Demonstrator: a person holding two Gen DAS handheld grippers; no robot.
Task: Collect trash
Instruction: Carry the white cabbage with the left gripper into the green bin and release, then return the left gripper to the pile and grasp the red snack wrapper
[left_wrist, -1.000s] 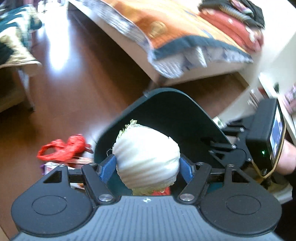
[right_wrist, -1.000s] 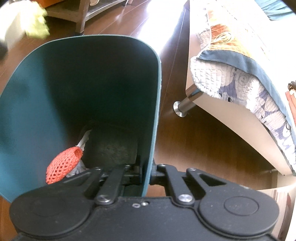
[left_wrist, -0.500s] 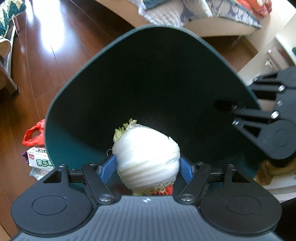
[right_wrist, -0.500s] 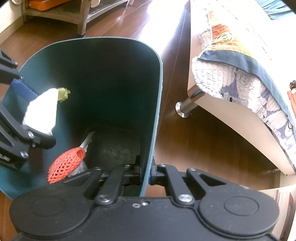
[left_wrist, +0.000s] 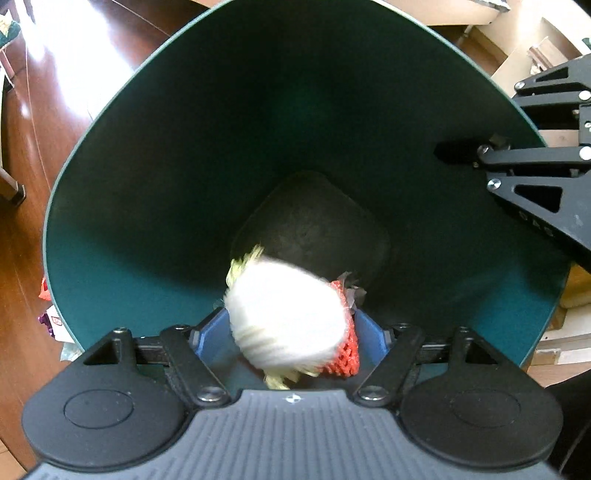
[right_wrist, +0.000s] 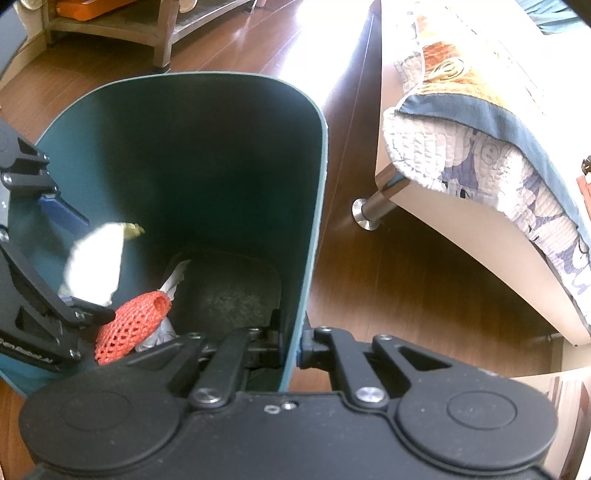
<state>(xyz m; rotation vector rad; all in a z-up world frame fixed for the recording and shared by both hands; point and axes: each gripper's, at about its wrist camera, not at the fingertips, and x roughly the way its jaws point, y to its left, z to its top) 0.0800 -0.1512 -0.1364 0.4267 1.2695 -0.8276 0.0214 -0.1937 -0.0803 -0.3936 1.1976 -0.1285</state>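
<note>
Cabbage chunk (left_wrist: 284, 321) sits between the left gripper (left_wrist: 290, 332) pads, which look spread and off it, inside the green bin (left_wrist: 147, 155), whose rim the right gripper (right_wrist: 291, 347) pinches tight, so a slip could tip it.

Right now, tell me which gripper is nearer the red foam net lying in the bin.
Left. The left gripper hangs inside the bin just above the red foam net, with the cabbage piece between its fingers. The right gripper clamps the bin's rim, farther off.
</note>
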